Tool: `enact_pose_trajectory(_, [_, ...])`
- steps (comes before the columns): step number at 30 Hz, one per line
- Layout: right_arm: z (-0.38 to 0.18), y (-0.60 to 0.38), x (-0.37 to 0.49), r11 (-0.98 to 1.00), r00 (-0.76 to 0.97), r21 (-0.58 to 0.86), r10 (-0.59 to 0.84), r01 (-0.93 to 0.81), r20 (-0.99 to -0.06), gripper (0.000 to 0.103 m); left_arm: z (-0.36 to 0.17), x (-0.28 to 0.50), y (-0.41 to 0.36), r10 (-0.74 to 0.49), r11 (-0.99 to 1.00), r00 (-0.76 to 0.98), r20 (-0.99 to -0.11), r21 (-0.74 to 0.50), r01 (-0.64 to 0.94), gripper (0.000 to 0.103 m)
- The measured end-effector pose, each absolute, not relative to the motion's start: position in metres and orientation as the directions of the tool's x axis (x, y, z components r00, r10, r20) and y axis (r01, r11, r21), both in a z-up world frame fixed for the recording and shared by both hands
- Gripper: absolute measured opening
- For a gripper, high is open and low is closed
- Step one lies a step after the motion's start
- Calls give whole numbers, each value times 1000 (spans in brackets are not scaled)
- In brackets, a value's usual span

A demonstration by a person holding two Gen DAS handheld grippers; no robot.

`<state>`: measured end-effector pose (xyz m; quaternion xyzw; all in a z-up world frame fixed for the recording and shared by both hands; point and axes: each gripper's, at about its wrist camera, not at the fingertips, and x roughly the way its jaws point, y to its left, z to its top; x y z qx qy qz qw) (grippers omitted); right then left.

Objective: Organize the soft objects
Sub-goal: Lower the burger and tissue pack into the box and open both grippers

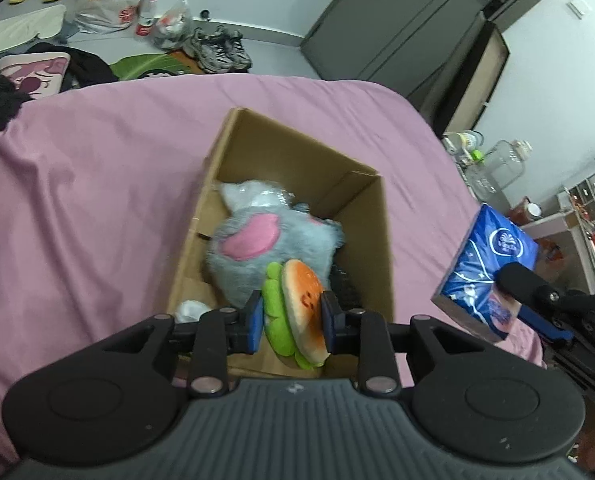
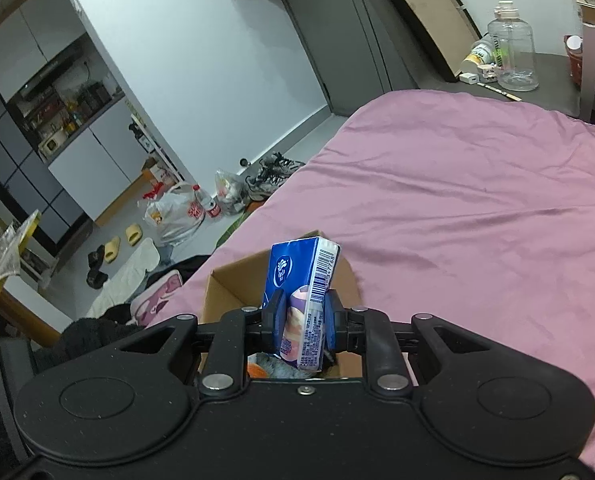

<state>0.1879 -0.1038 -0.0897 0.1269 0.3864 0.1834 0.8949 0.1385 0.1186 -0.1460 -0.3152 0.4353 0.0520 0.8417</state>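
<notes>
Over the open brown cardboard box (image 1: 305, 184) on the pink bedsheet (image 1: 89, 184), my left tool (image 1: 292, 322) points down into the carton in the left wrist view. Between its blue pads (image 1: 255, 322) sits a small plush burger toy (image 1: 297, 312), orange bun and bright green lettuce edge; the pads touch it on both sides, so I read the left tool as grasping the burger, though loosely. The toy hangs just above the box's near end. Inside the box lies a fluffy grey plush with a pink patch (image 1: 265, 248), with something white (image 1: 191, 309) beside it in the near left corner. At the right edge I see my right tool, its fingertips hidden there, carrying a blue soft pack of tissues (image 1: 493, 268) above the bed, beside the box and clear of it. Grey trainers (image 1: 221, 50) and white plastic bags (image 1: 101, 2) lie on the floor beyond the bed.

In the right wrist view, my right tool (image 2: 303, 326) is clenched on the blue tissue pack (image 2: 301, 280), which stands upright between the pads, barcode side facing right. Below and behind it is the cardboard box (image 2: 233, 284), with a glimpse of grey and orange plush at its bottom. A clear plastic water jug (image 2: 513, 52) stands on the grey worktop (image 2: 557, 76) past the bed.
</notes>
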Motion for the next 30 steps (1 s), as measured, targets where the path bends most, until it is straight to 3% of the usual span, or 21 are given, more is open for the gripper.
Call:
enact_pose_trajectory(5, [-93,-87,186,907,624,344,418,-243,-661,20,-144,135,135,-219,770,630,-745,-529,-358,53])
enact_pose_trajectory(13, [-100,-74,187,898,584,353,440,-264,-682,21,-144,131,151,-226,742,652,-724,-562,-366,54])
enact_pose_trajectory(18, [-109,-75,185,915,555,331,404,-231,-727,41,-142,133,155,-208,743,654,-728,-552,-377,54])
enact_pose_trajectory(26, [-99,-98,174,921,571,336,388,-200,-724,47,-140,137,149,-175,783,634,-754,-496,-374,56])
enact_pose_trajectory(30, [-95,-107,170,921,577,340,386,-190,-720,50,-134,139,141,-143,805,617,-774,-454,-383,66])
